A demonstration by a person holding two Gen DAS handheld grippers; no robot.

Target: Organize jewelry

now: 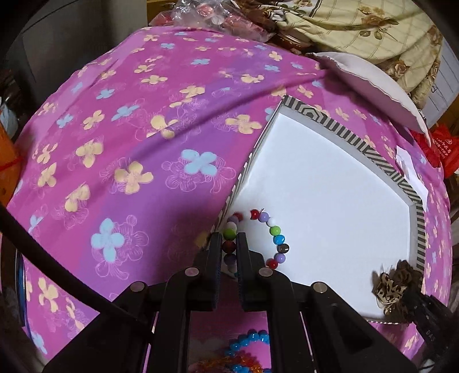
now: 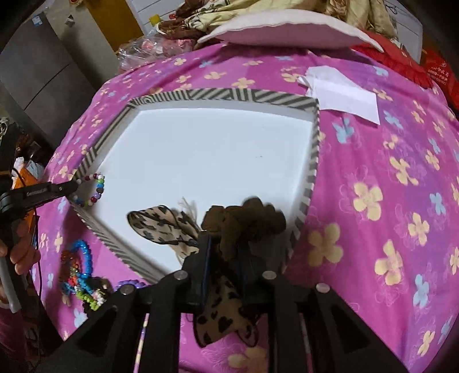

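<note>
box edges first: shallow white-floored box with black-and-white striped rim (image 2: 281, 96) sits on pink-purple flowered cloth (image 1: 120, 120), most of the white floor bare, lots of free room in the middle and far side. near-left corner taken by multicoloured round-bead bracelet (image 1: 276, 238); it lies on the box floor against the striped wall, one side of the loop between the fingers of left gripper (image 1: 229, 244), which look clamped on the beads, narrow gap only. near-right corner: right gripper (image 2: 222, 249) low over the rim, brown ruffled hair scrunchie with leopard-print ribbon (image 2: 246, 218) between its fingers, ribbon tails hanging below and spreading onto the floor; jaws slightly apart, can't tell if pads press the fabric.

around: pile of blue, orange, green bead bracelets (image 2: 79, 269) on the cloth outside the near-left wall, close to the left gripper's path. white folded paper (image 2: 344, 94) on the cloth just past the far-right corner. pale pillow (image 2: 287, 31) at the far cloth edge, beige floral blanket (image 1: 358, 28) behind it, clear plastic bag (image 1: 200, 14) far left. person's hand (image 2: 23, 252) on the left tool handle.
</note>
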